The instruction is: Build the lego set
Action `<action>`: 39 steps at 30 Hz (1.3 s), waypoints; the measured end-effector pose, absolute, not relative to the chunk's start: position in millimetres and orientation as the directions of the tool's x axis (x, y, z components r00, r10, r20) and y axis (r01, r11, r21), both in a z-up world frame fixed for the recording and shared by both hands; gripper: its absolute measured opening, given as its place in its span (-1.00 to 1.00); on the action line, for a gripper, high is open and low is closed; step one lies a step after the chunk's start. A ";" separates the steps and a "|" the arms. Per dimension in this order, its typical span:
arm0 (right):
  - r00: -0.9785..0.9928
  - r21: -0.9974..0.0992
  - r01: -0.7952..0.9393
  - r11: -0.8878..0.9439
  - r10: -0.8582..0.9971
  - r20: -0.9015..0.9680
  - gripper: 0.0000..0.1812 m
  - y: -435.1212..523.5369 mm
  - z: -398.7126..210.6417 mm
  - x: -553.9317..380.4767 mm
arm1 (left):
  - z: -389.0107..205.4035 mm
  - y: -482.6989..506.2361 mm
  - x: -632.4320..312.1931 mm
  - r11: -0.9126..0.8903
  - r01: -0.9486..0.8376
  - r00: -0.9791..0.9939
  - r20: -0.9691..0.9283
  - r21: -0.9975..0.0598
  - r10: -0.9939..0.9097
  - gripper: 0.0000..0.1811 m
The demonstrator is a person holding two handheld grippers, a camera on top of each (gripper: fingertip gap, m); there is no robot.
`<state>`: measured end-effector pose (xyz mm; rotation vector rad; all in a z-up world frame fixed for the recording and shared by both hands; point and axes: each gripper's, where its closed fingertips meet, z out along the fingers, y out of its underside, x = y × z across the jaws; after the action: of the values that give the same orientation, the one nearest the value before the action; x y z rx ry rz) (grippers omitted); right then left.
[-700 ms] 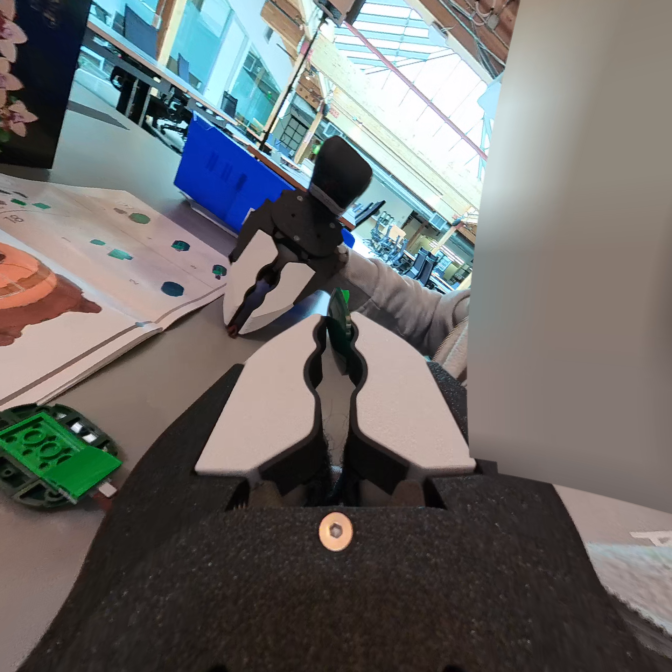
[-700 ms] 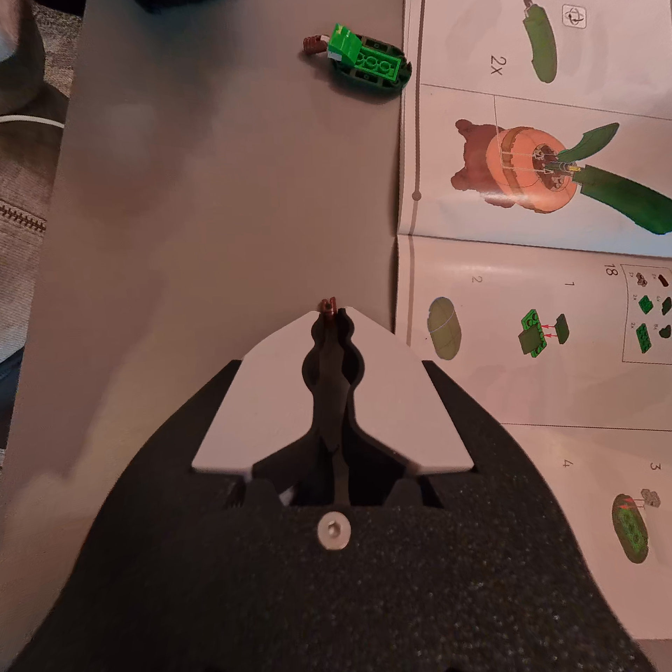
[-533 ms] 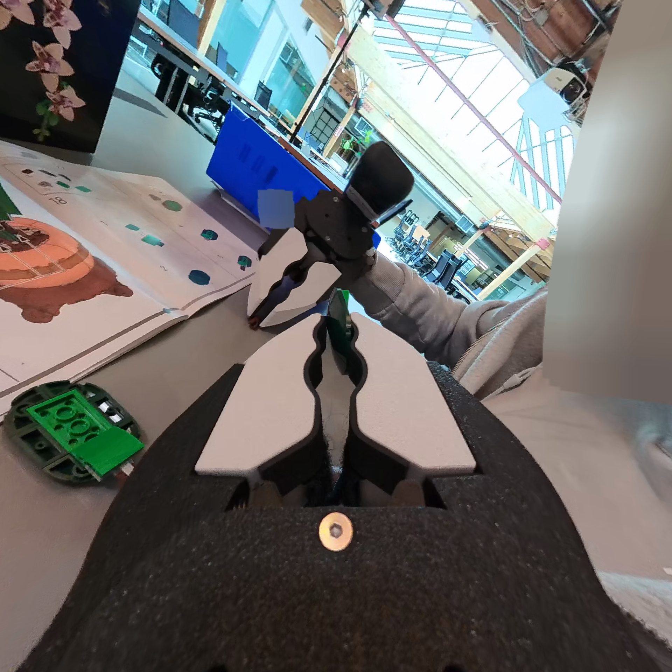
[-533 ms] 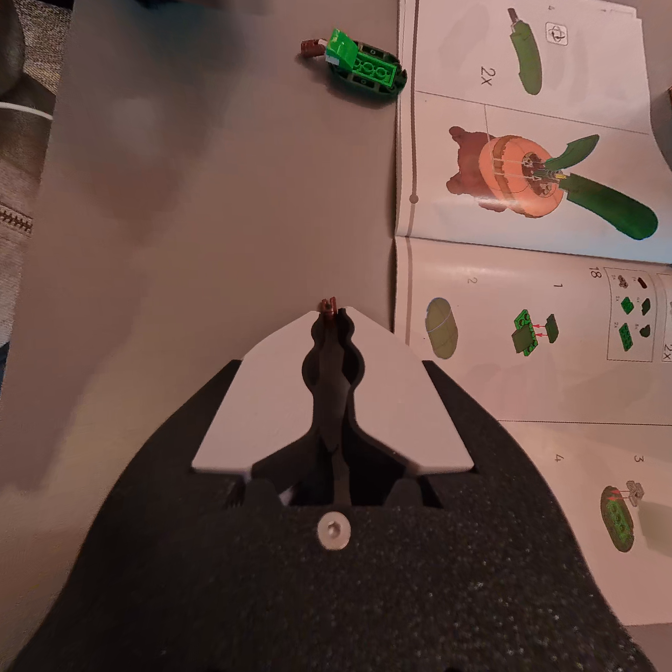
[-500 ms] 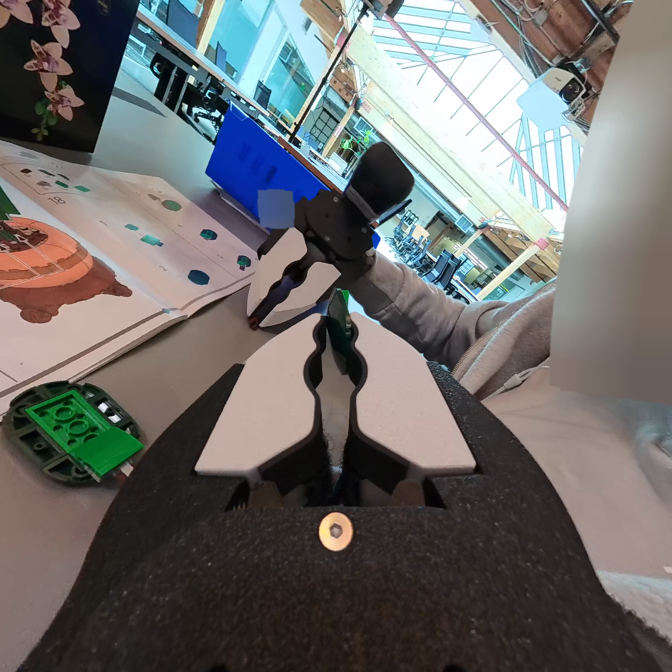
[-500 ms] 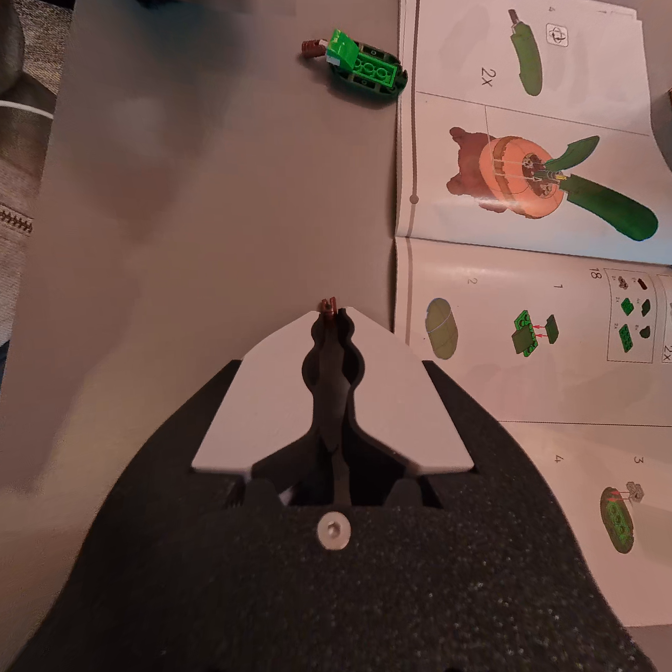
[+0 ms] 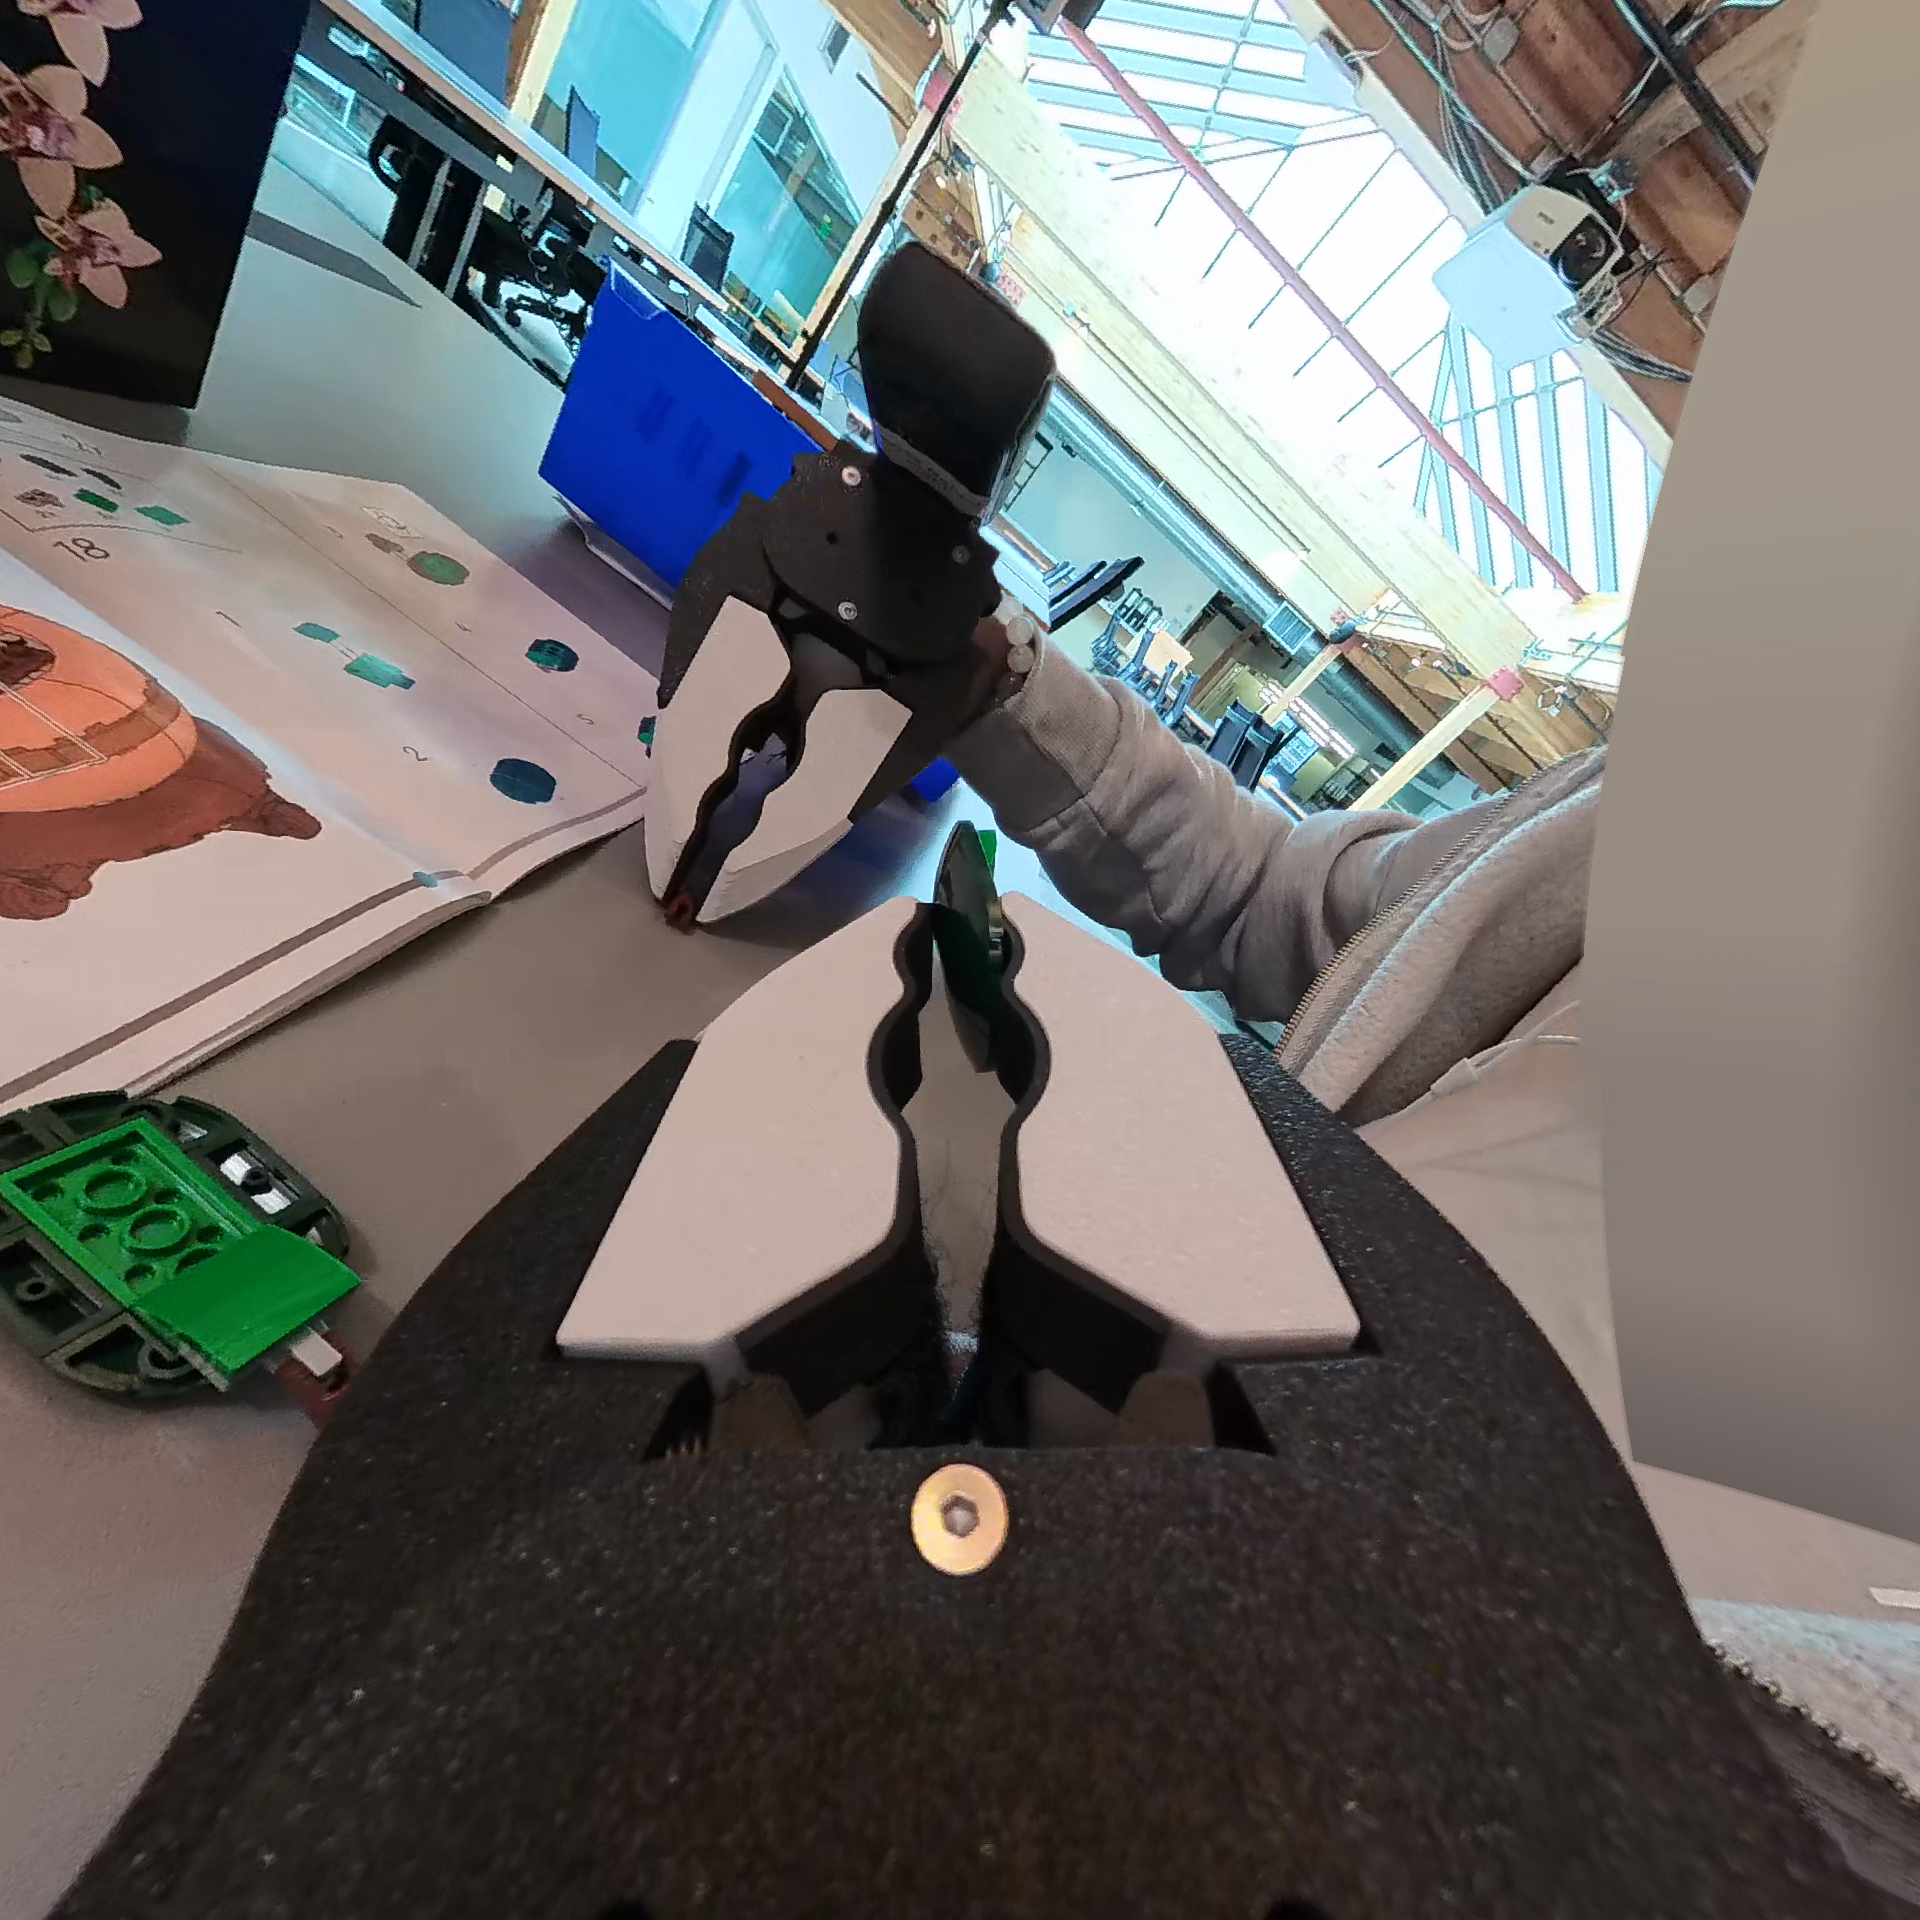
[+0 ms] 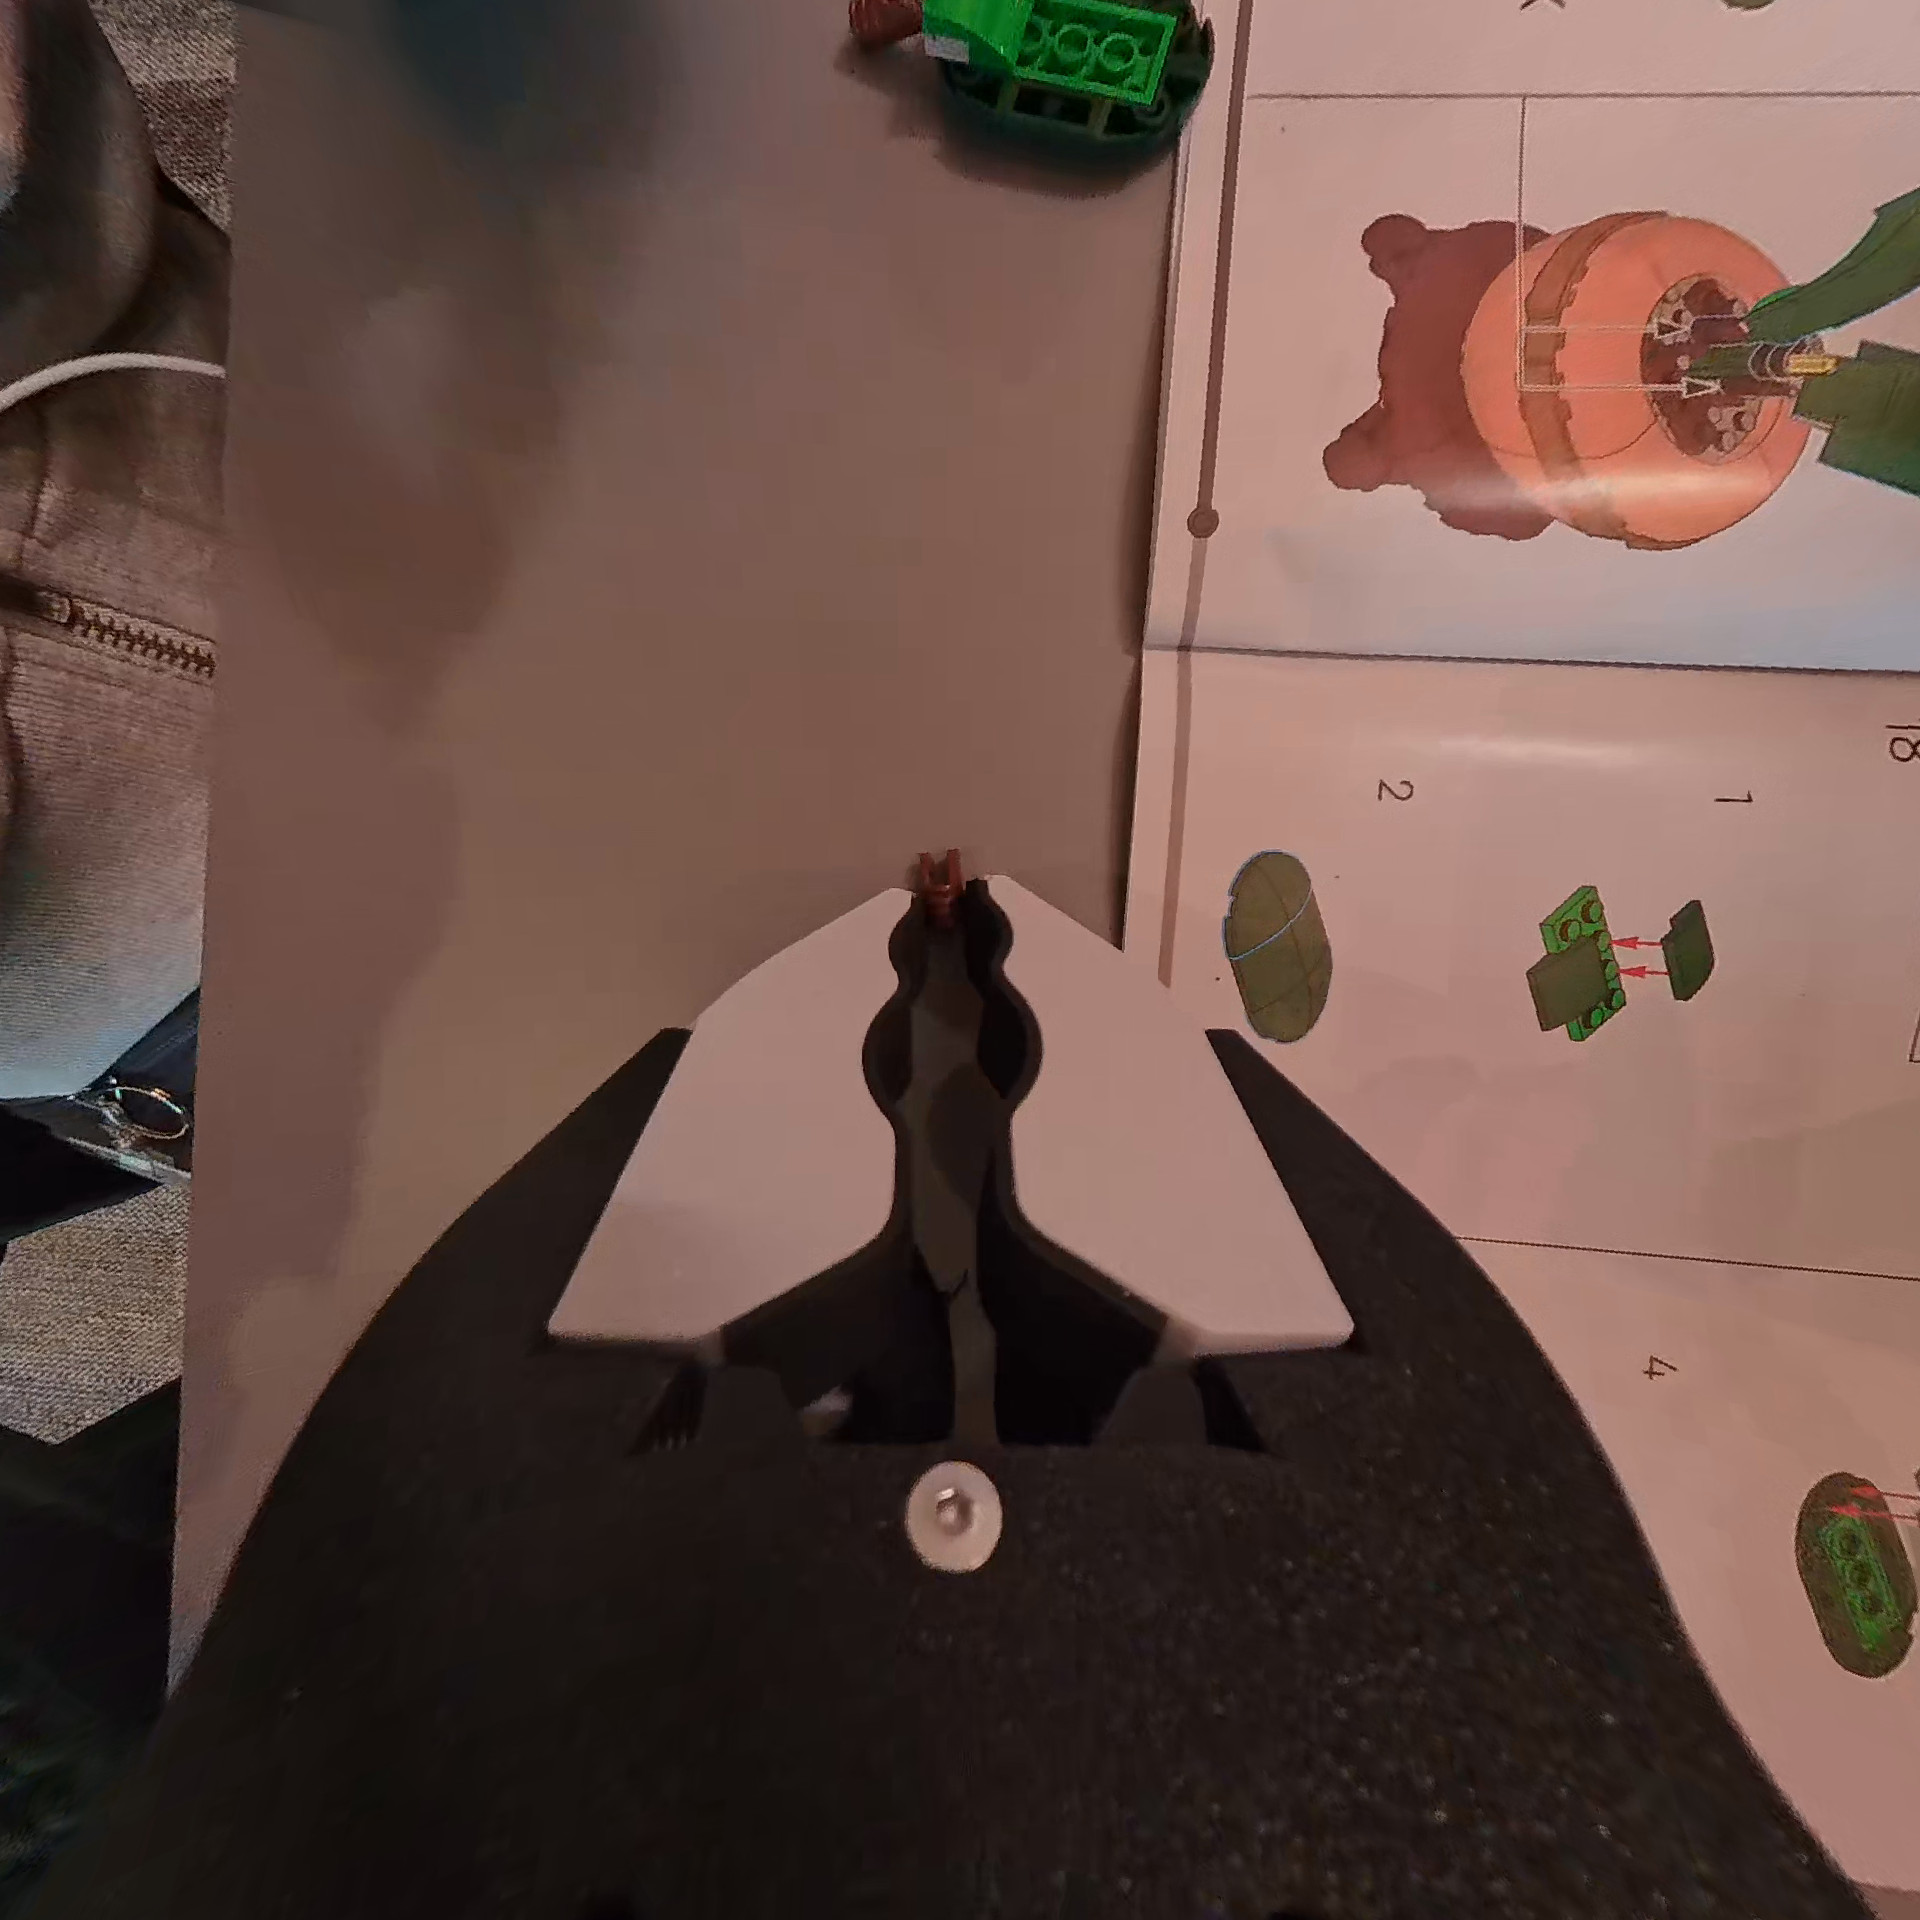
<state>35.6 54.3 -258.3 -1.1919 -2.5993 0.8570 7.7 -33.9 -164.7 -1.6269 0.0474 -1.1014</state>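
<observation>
My left gripper is shut on a dark green oval lego piece held on edge above the grey table. My right gripper is shut on a small brown lego piece; it also shows in the left wrist view, tips down on the table beside the booklet. A second leaf assembly, a dark green oval with a bright green plate and a brown end, lies on the table at the left; it also shows at the top of the right wrist view.
An open instruction booklet lies on the table to the left, also seen in the right wrist view. A blue bin stands behind. A person's grey sleeve reaches in from the right. Across from one pair of fingers to the other is roughly 12 cm.
The right gripper has come lower and closer to the table with the brown piece. The left gripper has shifted nearer to it, still holding the green piece.
</observation>
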 end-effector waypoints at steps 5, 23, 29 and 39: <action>-0.624 -0.619 0.613 0.490 0.781 0.000 -0.93 57.1 -254.9 31.3 | -163.3 -28.3 -1.8 -0.350 0.524 0.589 0.627 -0.777 -0.510 -0.91; -0.635 -0.883 0.247 -0.400 0.622 -0.459 -0.94 -43.3 -139.2 32.7 | -131.7 -35.4 22.3 -0.029 0.283 0.681 0.222 -0.959 -0.698 -0.92; -0.619 -0.892 0.307 -0.331 0.643 -0.451 -0.94 -38.1 -144.4 40.1 | -139.3 -40.1 24.4 0.029 0.037 0.725 0.007 -0.999 -0.688 -0.91; -0.537 -0.733 0.650 -0.201 0.561 -0.630 -0.94 -41.9 -175.8 51.0 | -156.7 -49.7 22.3 0.281 -0.569 0.561 -0.615 -0.773 -0.554 -0.91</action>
<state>51.0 -41.9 -175.8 -1.5430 -2.0291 1.9580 22.3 -49.7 -156.7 -1.3630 1.0648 0.0132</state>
